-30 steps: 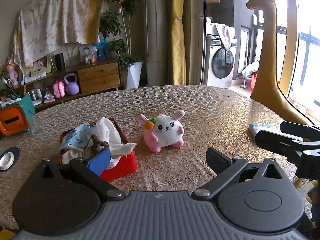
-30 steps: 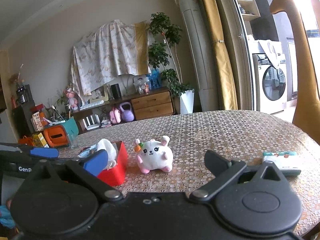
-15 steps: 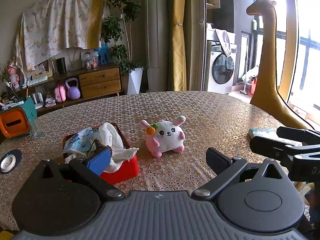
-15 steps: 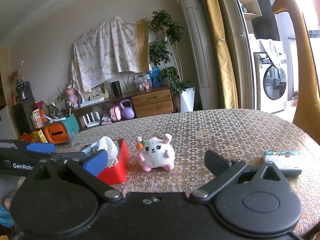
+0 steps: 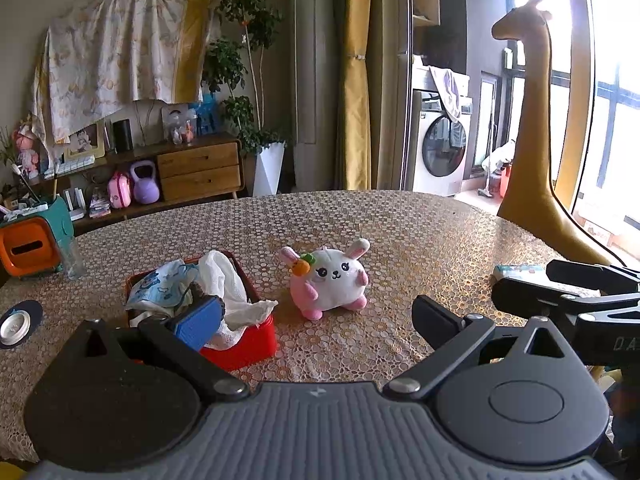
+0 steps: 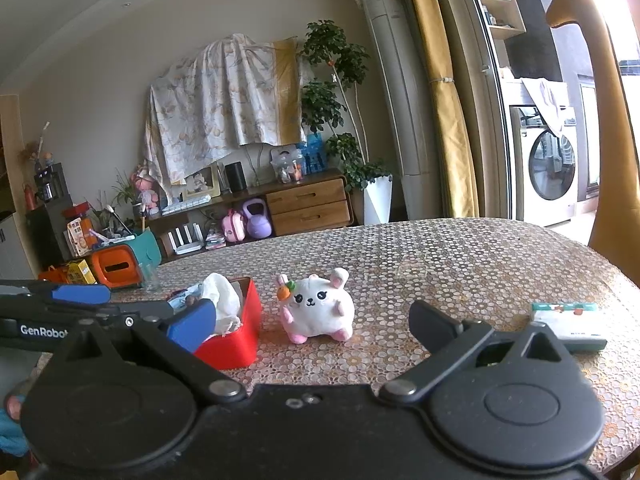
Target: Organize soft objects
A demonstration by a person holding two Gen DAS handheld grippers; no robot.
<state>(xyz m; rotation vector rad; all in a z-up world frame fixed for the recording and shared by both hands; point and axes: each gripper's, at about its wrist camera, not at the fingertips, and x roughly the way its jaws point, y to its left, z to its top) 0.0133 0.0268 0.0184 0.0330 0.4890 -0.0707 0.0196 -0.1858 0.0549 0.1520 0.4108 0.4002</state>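
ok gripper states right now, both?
Left gripper: open, holding nothing.
Right gripper: open, holding nothing.

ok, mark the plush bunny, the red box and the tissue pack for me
plush bunny (image 5: 334, 280), left wrist view, on its white face.
red box (image 6: 236, 346), right wrist view, on its near red wall.
tissue pack (image 6: 570, 320), right wrist view, on its top face.

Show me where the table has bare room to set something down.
Bare patches: the wide far half of the table behind the plush bunny, and the stretch between the bunny and the tissue pack. Crowded: the red box stuffed with cloths sits close beside the bunny.
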